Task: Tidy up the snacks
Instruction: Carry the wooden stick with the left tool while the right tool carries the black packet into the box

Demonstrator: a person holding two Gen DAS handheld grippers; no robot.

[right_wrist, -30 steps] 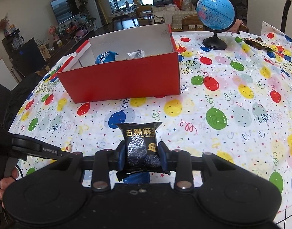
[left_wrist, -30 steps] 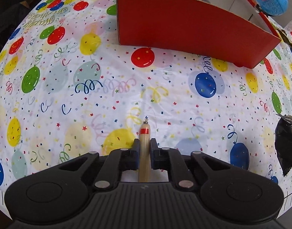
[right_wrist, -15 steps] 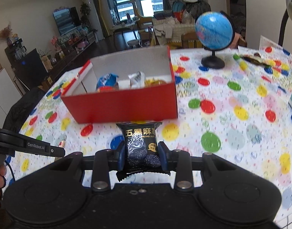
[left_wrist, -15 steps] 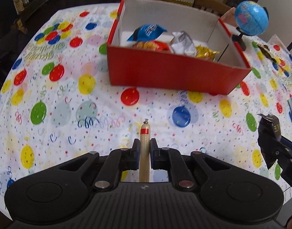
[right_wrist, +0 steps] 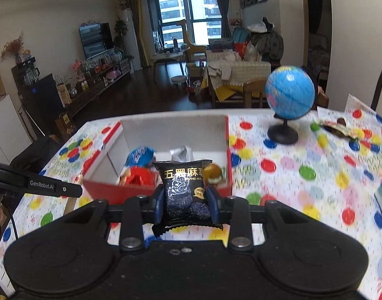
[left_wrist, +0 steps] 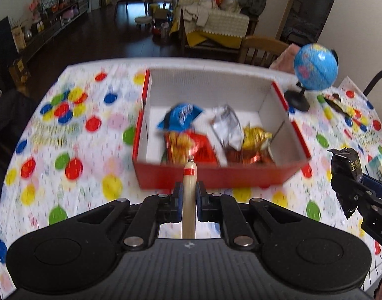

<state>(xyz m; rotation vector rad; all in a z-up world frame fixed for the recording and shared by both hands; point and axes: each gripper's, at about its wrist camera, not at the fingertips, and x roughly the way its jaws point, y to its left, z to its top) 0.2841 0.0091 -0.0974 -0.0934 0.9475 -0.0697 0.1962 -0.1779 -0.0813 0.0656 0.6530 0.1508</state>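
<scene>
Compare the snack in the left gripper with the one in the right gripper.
The sausage stick is thin, round and pale beige with a red band near its tip; the black packet is wide, flat and dark with gold lettering. The left gripper is shut almost fully on the stick; the right gripper stands wider around the packet. Both are held above the table, facing the red box.

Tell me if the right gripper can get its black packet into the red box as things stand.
Probably yes. The right gripper holds the black packet just short of the red box, whose top is open. The snacks inside lie low, and the left gripper is off to one side.
</scene>
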